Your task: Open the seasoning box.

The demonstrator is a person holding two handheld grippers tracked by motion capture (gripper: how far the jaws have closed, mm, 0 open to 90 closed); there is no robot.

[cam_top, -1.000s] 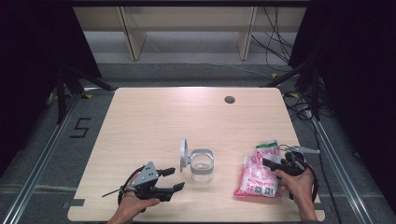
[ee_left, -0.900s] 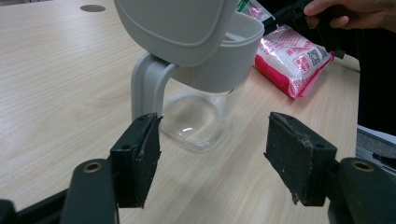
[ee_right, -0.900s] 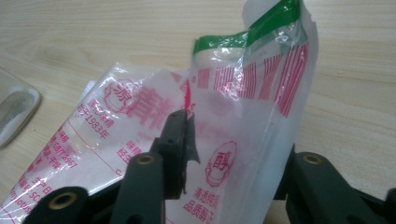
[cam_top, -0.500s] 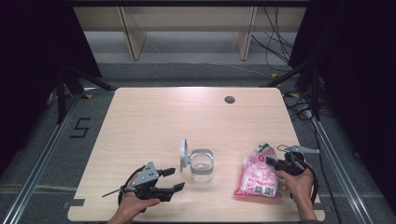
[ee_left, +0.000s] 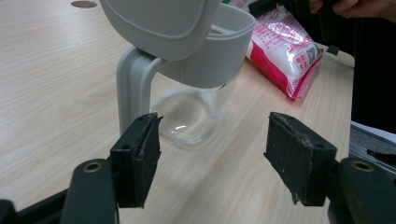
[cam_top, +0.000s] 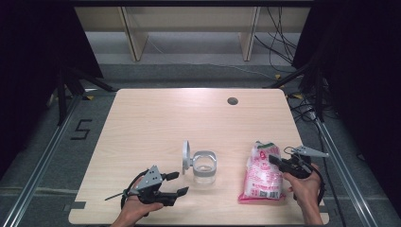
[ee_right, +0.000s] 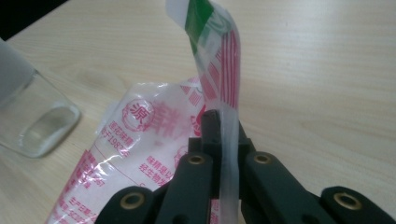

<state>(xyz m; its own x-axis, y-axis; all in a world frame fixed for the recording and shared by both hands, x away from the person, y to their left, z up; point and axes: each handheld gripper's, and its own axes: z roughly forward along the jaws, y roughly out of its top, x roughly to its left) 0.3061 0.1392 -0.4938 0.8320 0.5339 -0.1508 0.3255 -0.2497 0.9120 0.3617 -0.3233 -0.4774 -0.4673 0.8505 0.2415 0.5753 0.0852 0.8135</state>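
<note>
A pink and white plastic bag point(cam_top: 262, 177) lies at the front right of the table, and my right gripper point(cam_top: 275, 160) is shut on its upper edge. In the right gripper view the bag's clear film point(ee_right: 219, 70) runs up from between the closed jaws. A clear jar with a grey rim and a raised grey lid point(cam_top: 204, 167) stands at the front middle. My left gripper point(cam_top: 176, 183) is open just left of it, near the front edge. In the left gripper view the jar point(ee_left: 191, 70) stands right ahead of the spread pads point(ee_left: 137, 156).
A round dark hole point(cam_top: 232, 100) sits in the tabletop near the far right. Beyond the table's far edge are wooden shelf legs point(cam_top: 132, 33) and cables point(cam_top: 279, 28) on the floor. A metal rail point(cam_top: 38, 165) runs along the left side.
My right gripper has drawn the bag's top edge slightly toward the front and left. The left gripper and the jar have stayed put.
</note>
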